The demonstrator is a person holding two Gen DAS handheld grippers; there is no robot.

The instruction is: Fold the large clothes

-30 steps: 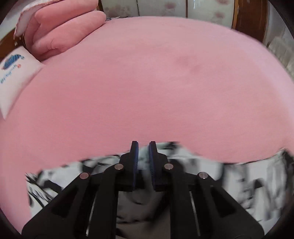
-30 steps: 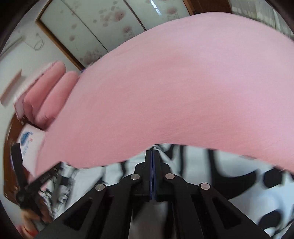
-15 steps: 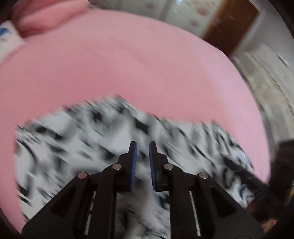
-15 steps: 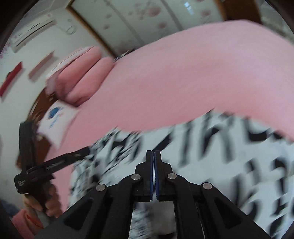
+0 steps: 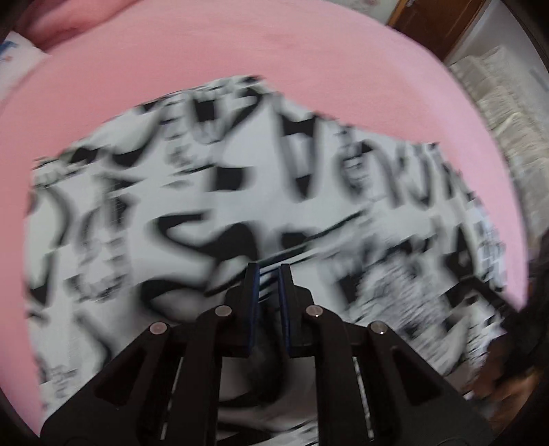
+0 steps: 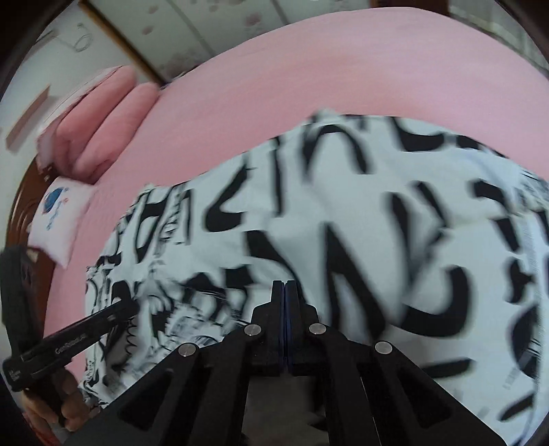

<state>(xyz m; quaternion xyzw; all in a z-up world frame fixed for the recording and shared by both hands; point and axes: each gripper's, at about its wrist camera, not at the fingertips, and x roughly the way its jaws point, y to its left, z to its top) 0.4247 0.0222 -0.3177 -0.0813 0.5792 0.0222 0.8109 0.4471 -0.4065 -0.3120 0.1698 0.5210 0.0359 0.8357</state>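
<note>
A large white garment with bold black print (image 5: 212, 192) is spread over the pink bed (image 5: 240, 48); it also fills the right wrist view (image 6: 343, 212). My left gripper (image 5: 267, 271) has a narrow gap between its jaws, with the garment's cloth lying between the fingers lower down. My right gripper (image 6: 284, 284) has its jaws pressed together over the garment's near edge; whether cloth is pinched is hidden. The left gripper also shows at the left of the right wrist view (image 6: 130, 305), its tips touching the cloth's left edge. Both views are motion-blurred.
Pink pillows (image 6: 99, 120) and a white cushion with a blue print (image 6: 58, 219) lie at the head of the bed. A wooden door (image 5: 435, 24) and pale stacked bedding (image 5: 507, 96) stand beyond the bed's right side. A patterned wardrobe (image 6: 192, 31) is behind.
Both grippers have pulled back and lifted, so much more of the garment now shows spread on the bed. The left gripper stays slightly apart and the right stays closed.
</note>
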